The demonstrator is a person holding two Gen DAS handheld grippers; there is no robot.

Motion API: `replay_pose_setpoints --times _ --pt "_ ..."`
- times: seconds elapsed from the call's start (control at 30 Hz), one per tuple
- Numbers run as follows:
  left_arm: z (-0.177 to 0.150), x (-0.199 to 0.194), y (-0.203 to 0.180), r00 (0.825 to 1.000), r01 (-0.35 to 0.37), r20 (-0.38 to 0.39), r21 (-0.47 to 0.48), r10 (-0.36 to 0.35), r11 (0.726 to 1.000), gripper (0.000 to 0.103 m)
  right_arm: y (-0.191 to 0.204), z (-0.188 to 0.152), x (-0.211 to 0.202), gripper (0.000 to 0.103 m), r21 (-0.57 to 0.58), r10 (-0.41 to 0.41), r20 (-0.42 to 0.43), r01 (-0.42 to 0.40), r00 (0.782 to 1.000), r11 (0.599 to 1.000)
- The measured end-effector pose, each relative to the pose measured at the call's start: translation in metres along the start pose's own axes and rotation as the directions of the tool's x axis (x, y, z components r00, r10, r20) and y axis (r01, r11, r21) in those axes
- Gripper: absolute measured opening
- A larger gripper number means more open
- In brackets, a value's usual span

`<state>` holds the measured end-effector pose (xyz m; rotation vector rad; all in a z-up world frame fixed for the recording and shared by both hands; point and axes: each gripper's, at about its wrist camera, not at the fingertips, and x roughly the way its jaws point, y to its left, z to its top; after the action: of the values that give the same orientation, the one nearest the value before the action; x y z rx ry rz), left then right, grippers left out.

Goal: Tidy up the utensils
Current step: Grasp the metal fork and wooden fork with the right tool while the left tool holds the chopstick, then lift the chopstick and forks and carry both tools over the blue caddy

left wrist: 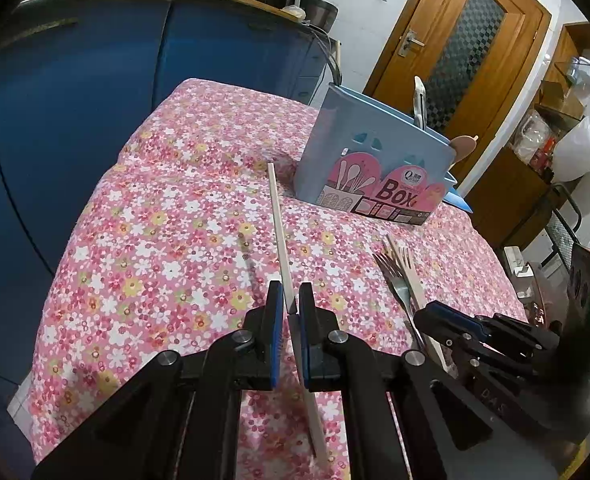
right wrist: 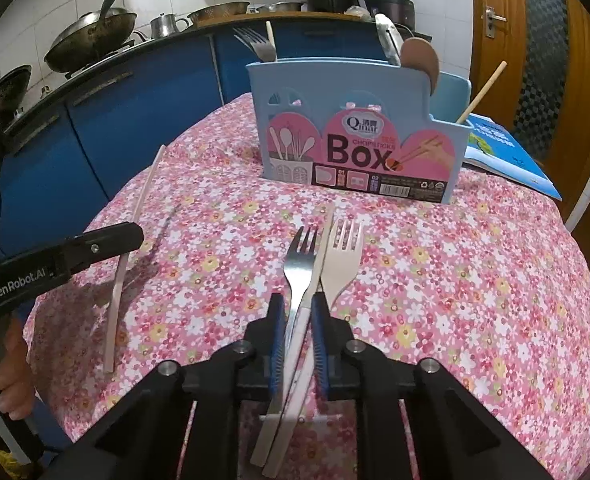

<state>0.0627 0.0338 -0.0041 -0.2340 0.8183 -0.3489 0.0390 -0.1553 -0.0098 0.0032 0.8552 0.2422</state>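
Right now my left claw (left wrist: 291, 308) is clamped on a pale chopstick (left wrist: 281, 236), its blue pads (left wrist: 277, 336) pressing the stick from both sides; the stick runs forward past the fingertips and back under the claw, lifted over the tabletop (left wrist: 167, 248) with its shadow on the floral cloth. My right claw (right wrist: 298, 316) is closed on a small bundle: the handle of a metal fork (right wrist: 301, 264), the handle of a cream wooden fork (right wrist: 341, 264) and a second pale chopstick (right wrist: 323, 240) crossing between them. Whether each of the three is truly pinched or only lying between the pads, I cannot tell. Their tines point away from me, toward the box.

Further out, the light blue utensil box (right wrist: 355, 92) with its pink "Box" label stands upright on the tabletop. A fork, a wooden spoon and another chopstick already stick up out of it, though I cannot tell which compartments they sit in. A blue booklet (right wrist: 507, 152) lies just beside the box on its right. Behind everything run blue cabinets (right wrist: 143, 112) with pots and a wok on top.
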Motion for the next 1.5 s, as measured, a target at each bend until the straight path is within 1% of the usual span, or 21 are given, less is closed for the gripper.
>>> replay_pose_setpoints --times 0.07,0.17,0.3,0.4,0.6,0.67,0.77,1.0,1.2,1.27,1.5 --pt "0.0 0.0 0.001 1.0 0.003 0.001 -0.002 -0.003 1.0 0.006 0.001 -0.002 0.007 0.012 0.01 0.025 -0.036 -0.025 0.999 1.0" --pt "0.0 -0.001 0.001 1.0 0.004 0.002 -0.002 -0.004 1.0 0.006 0.003 -0.002 0.008 0.012 0.007 0.021 -0.042 -0.021 0.999 1.0" --pt "-0.001 -0.002 0.0 1.0 0.005 0.004 0.0 -0.005 1.0 0.006 0.0 0.0 0.01 0.011 0.028 0.038 -0.052 -0.036 0.998 0.999" --pt "-0.001 -0.004 0.0 1.0 0.011 0.008 0.001 -0.011 1.0 0.005 -0.005 0.001 0.009 0.008 0.063 0.075 -0.044 -0.072 0.996 0.995" --pt "0.0 -0.01 -0.008 0.999 0.025 0.026 0.02 -0.026 0.999 0.004 -0.012 -0.004 -0.004 0.008 0.12 0.154 -0.003 -0.152 0.988 0.981" --pt "0.001 -0.011 -0.012 0.999 0.034 0.033 0.021 -0.035 0.999 0.003 -0.014 -0.004 -0.01 0.008 0.136 0.185 0.021 -0.186 0.982 0.973" --pt "0.003 -0.015 -0.016 0.998 0.041 0.051 0.027 -0.043 0.999 0.003 -0.018 -0.003 -0.022 0.008 0.152 0.212 0.068 -0.22 0.975 0.964" --pt "0.016 -0.025 -0.029 0.992 0.074 0.098 0.051 -0.079 0.996 0.003 -0.034 0.004 -0.047 0.008 0.178 0.238 0.185 -0.271 0.954 0.946" --pt "0.04 -0.029 -0.046 0.986 0.07 0.145 0.104 -0.084 0.992 0.003 -0.054 0.017 -0.066 0.008 0.193 0.222 0.292 -0.284 0.93 0.939" --pt "0.052 -0.028 -0.052 0.983 0.07 0.162 0.119 -0.089 0.99 0.003 -0.063 0.023 -0.071 0.008 0.201 0.203 0.324 -0.277 0.924 0.94" --pt "0.094 -0.022 -0.067 0.97 0.054 0.228 0.147 -0.087 0.988 0.003 -0.089 0.041 -0.078 0.008 0.218 0.159 0.375 -0.253 0.913 0.942"
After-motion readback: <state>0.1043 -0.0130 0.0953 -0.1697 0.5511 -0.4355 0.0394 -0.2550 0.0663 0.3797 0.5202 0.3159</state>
